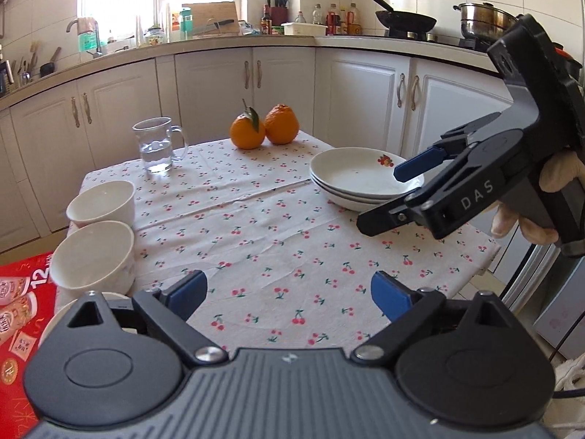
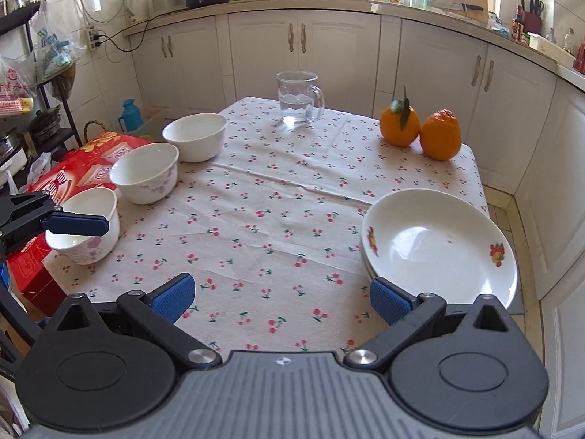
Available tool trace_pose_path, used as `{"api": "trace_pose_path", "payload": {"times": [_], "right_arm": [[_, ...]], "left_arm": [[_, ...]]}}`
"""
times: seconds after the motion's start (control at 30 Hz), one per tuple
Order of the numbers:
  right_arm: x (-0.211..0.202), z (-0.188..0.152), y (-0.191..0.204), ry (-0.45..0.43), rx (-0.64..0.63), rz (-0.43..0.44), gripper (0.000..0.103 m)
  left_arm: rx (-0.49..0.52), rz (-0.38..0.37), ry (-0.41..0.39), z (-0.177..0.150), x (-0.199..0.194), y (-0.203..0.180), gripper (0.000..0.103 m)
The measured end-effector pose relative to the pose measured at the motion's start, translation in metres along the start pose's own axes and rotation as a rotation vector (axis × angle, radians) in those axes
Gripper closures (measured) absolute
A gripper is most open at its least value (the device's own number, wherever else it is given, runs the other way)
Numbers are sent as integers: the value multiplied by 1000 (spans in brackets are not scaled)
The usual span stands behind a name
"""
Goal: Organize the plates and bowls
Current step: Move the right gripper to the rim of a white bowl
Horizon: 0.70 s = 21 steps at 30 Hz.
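Note:
Three white plates with fruit prints are stacked (image 2: 438, 245) at the table's right side; the stack also shows in the left wrist view (image 1: 354, 177). Three white bowls stand in a row along the left edge: far (image 2: 195, 137), middle (image 2: 146, 172), near (image 2: 89, 225). Two of them show in the left wrist view (image 1: 100, 203) (image 1: 93, 256). My left gripper (image 1: 289, 294) is open and empty above the cloth near the bowls. My right gripper (image 2: 281, 294) is open and empty, its right pad (image 2: 389, 300) beside the plate stack's near rim.
A glass mug of water (image 2: 298, 100) and two oranges (image 2: 418, 131) stand at the far side of the cherry-print tablecloth (image 2: 278, 219). A red box (image 2: 73, 179) sits left of the table. Kitchen cabinets (image 2: 303, 47) lie beyond.

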State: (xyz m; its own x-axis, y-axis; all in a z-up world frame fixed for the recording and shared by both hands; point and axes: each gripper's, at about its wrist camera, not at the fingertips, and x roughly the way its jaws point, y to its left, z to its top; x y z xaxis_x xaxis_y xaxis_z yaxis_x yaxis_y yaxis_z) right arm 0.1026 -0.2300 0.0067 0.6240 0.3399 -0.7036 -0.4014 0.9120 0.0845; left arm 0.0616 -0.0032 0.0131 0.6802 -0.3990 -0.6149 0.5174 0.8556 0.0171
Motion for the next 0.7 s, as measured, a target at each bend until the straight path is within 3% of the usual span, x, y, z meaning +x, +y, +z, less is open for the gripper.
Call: {"api": "trace_pose_path", "payload": {"times": [0.13, 0.33, 0.7], "right_arm": [[3, 12, 30, 12, -82, 11, 0], [18, 31, 76, 9, -206, -50, 0], [55, 51, 136, 38, -298, 91, 0]], "left_arm": [[-9, 43, -19, -9, -18, 18, 7], [-30, 107, -27, -23, -40, 43, 6], [-102, 202, 32, -58, -47, 87, 6]]}}
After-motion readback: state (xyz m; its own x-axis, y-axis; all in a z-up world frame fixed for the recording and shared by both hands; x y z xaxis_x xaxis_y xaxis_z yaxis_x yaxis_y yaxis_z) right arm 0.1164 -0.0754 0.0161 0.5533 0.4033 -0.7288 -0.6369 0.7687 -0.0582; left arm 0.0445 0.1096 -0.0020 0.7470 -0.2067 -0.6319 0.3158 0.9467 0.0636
